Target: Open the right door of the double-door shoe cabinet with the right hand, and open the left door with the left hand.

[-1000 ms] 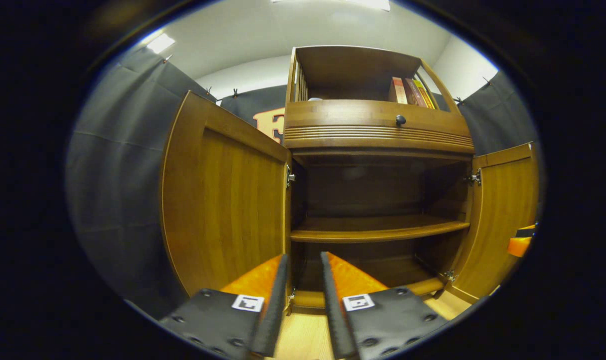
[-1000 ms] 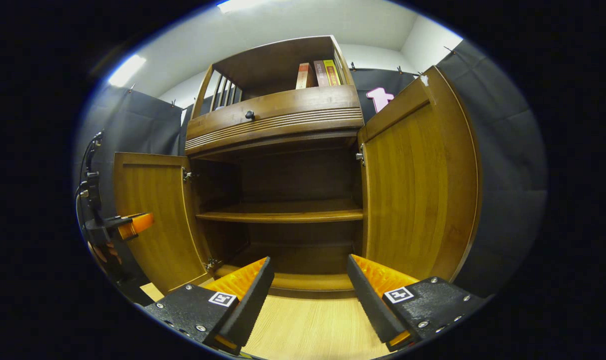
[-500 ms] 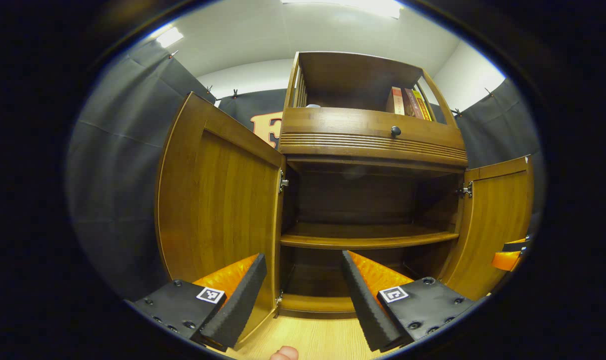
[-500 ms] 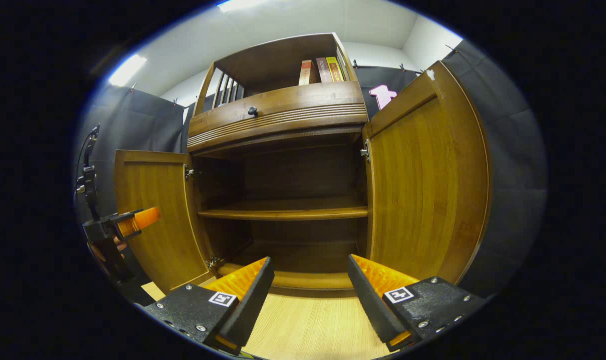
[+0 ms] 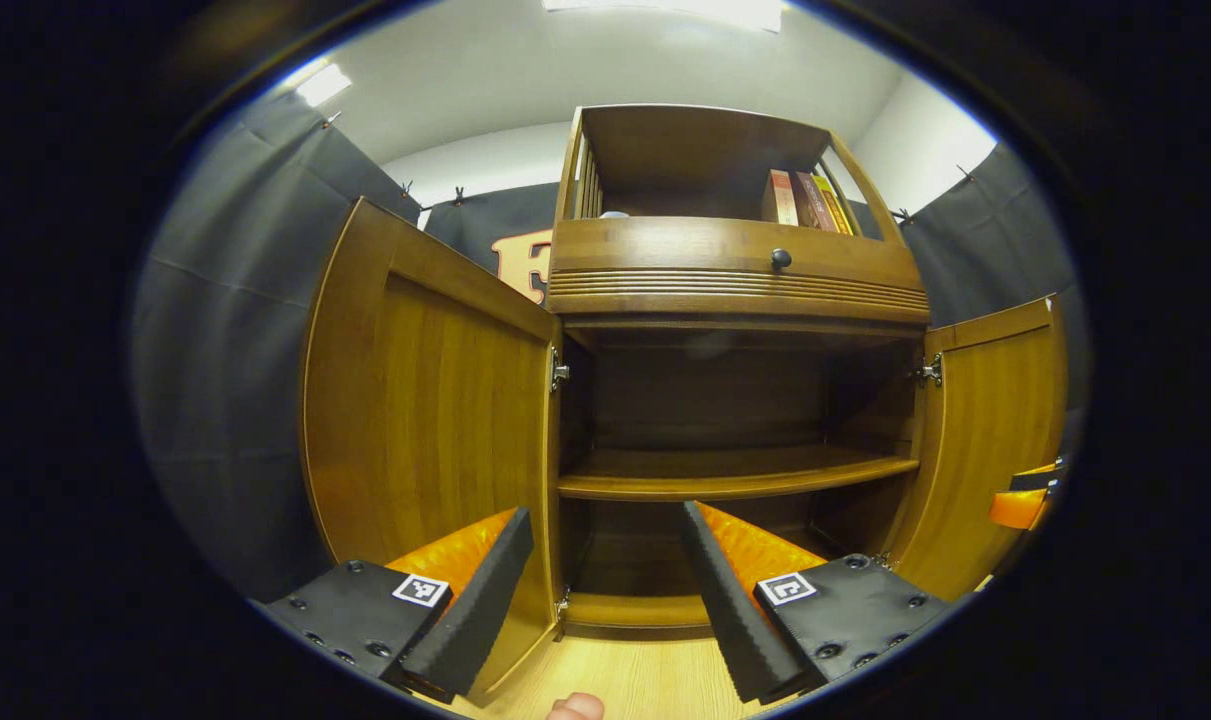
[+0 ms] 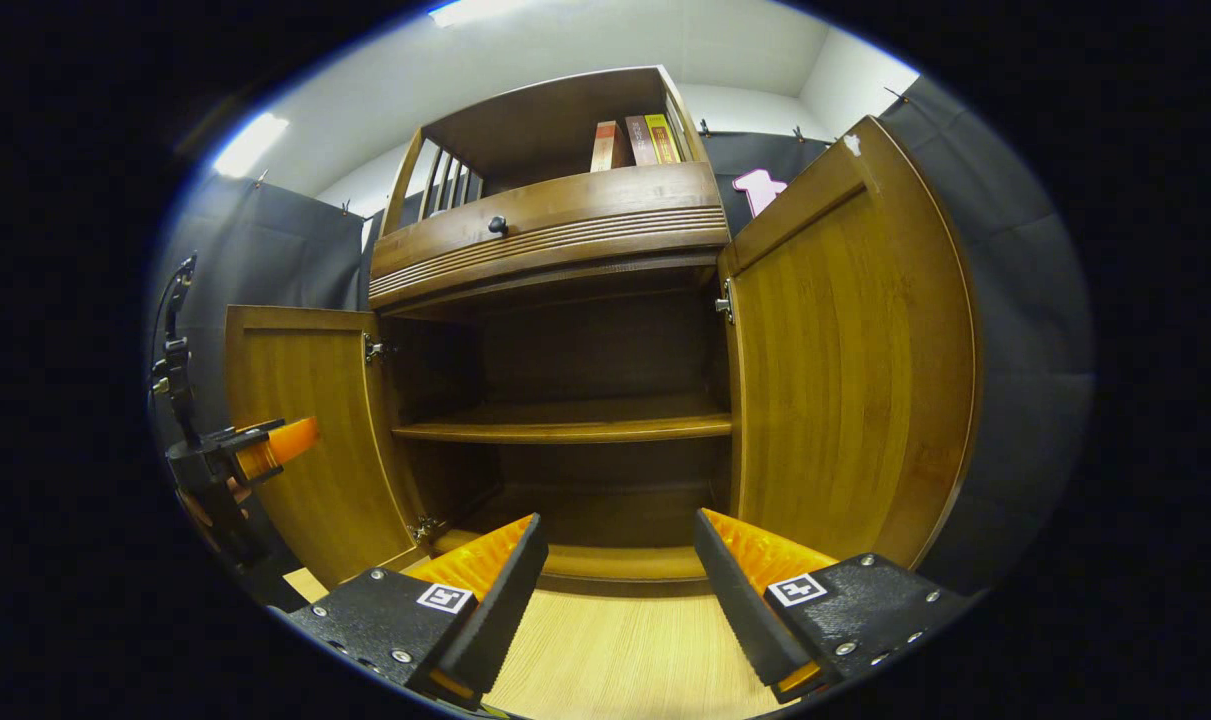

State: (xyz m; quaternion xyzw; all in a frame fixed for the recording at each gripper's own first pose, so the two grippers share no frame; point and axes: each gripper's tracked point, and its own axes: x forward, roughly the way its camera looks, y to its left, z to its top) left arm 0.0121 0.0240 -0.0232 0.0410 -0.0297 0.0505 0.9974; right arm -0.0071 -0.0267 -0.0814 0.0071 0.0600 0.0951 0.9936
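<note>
The wooden shoe cabinet (image 5: 735,290) stands with both doors swung wide. In the left gripper view the left door (image 5: 425,420) is close on the left and the right door (image 5: 985,440) stands far right. My left gripper (image 5: 605,585) is open, empty, in front of the cabinet's lower opening. In the right gripper view the right door (image 6: 845,370) is near on the right and the left door (image 6: 305,430) stands at the left. My right gripper (image 6: 620,590) is open and holds nothing. The left gripper (image 6: 265,448) shows at that view's left edge, the right gripper (image 5: 1020,500) at the other's right edge.
Inside the cabinet a bare shelf (image 5: 725,475) crosses the dark interior. Above is a drawer with a dark knob (image 5: 781,258) and an open top shelf with books (image 5: 805,200). Light wood floor (image 6: 615,660) lies in front. A fingertip (image 5: 575,708) shows at the bottom edge.
My left gripper's fingers have spread from a narrow gap to wide open and it has backed off slightly from the left door. The right gripper has barely moved.
</note>
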